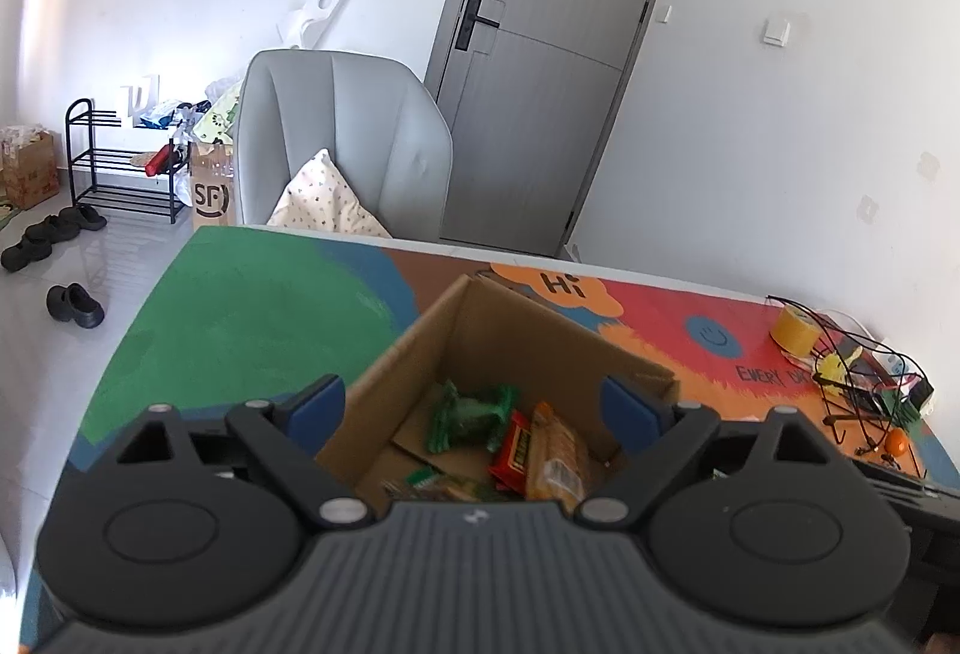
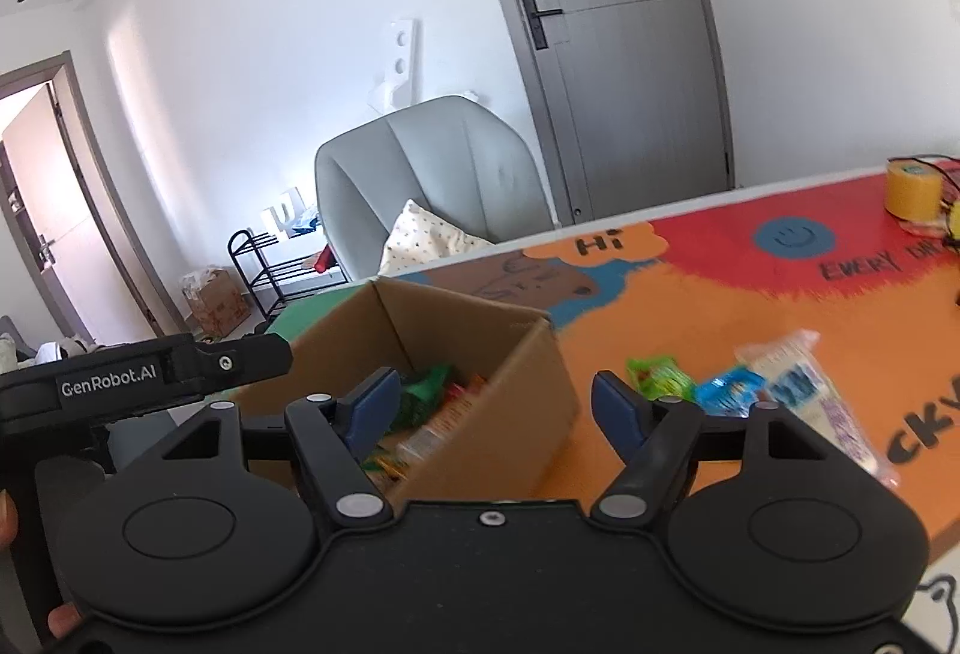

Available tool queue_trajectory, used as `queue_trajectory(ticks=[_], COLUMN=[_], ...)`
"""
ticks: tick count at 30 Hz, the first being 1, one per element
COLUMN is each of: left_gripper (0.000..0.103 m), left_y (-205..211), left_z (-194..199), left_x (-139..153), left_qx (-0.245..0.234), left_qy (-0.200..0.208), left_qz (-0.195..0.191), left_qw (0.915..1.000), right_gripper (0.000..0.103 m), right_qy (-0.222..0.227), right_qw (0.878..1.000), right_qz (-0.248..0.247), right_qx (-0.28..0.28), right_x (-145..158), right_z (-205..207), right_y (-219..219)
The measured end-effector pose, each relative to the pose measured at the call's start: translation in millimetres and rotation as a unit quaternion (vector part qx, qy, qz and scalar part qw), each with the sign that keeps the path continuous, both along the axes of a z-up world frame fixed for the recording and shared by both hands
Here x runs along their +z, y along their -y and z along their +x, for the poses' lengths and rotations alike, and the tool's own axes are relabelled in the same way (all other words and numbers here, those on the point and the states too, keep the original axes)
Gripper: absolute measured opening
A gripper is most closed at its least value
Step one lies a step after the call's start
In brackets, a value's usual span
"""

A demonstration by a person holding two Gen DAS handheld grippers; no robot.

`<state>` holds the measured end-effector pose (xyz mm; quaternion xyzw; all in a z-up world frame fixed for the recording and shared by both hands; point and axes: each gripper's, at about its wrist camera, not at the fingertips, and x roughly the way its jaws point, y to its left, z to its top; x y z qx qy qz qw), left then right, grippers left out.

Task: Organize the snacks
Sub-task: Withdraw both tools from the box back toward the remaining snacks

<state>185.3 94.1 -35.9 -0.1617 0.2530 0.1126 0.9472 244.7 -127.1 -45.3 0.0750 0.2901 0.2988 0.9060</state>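
Grippers point(image 1: 474, 405) spread above painted table point(image 1: 240, 318).

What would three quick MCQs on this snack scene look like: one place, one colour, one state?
1. Where do the loose snack packets lie?
A. on the chair
B. on the table, right of the cardboard box
C. on the floor

2. What colour is the tape roll?
A. yellow
B. blue
C. white

3. How is the left gripper?
A. shut on a packet
B. open, empty
C. out of view

Answers: 1 B, packets lie on the mat beside the box; 2 A, the roll is plainly yellow; 3 B, its fingers stand wide apart with nothing between.
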Motion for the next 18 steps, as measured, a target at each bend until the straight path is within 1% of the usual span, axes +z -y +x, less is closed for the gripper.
queue_trajectory(ticks=[3,5,9,11,16,18], left_gripper=[0.093,0.093,0.094,0.094,0.095,0.096], left_y=[9.1,15.2,24.5,28.3,39.3,43.4], left_z=[-3.5,-5.6,-11.0,-13.6,-16.3,-18.0], left_x=[-0.9,-1.1,-1.2,-1.1,-1.7,-1.4], left_qx=[-0.006,-0.013,-0.019,-0.018,-0.02,-0.022], left_qy=[0.0,-0.002,-0.006,-0.009,-0.027,-0.027], left_qz=[0.0,-0.001,-0.005,-0.005,-0.004,-0.005], left_qw=[1.0,0.9999,0.9998,0.9998,0.9994,0.9994], right_gripper=[0.075,0.081,0.09,0.097,0.101,0.103], right_qy=[-0.004,-0.006,-0.015,-0.013,-0.013,-0.014], right_qw=[1.0,1.0,1.0,1.0,0.999,0.999], right_qz=[0.002,0.004,0.023,0.023,0.032,0.035], right_qx=[-0.004,-0.004,0.006,0.004,0.002,-0.001], right_x=[-1.7,-1.7,-2.1,-1.5,-1.8,-2.4], right_z=[-2.5,-4.7,-8.1,-10.8,-15.6,-16.7], right_y=[12.6,20.4,35.5,40.2,53.7,59.9])
